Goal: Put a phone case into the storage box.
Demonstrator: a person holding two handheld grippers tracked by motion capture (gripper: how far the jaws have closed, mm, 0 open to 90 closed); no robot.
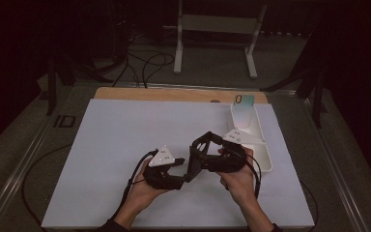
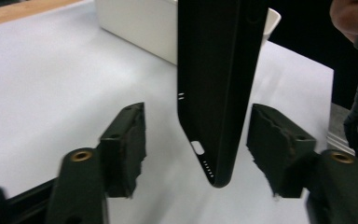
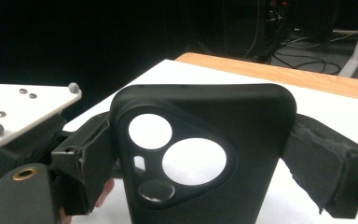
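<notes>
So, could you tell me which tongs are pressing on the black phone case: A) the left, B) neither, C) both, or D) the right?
D: the right tongs clamp the phone case by its sides, while the left tongs stand open around its lower end, pads apart from it.

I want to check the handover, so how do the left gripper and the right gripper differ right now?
The right gripper has its fingers pressed on the sides of the black phone case; the left gripper has its fingers spread, clear of the case on both sides. The right sits at the camera-cutout end, the left at the port end. Both line up on the same case above the white table.
</notes>
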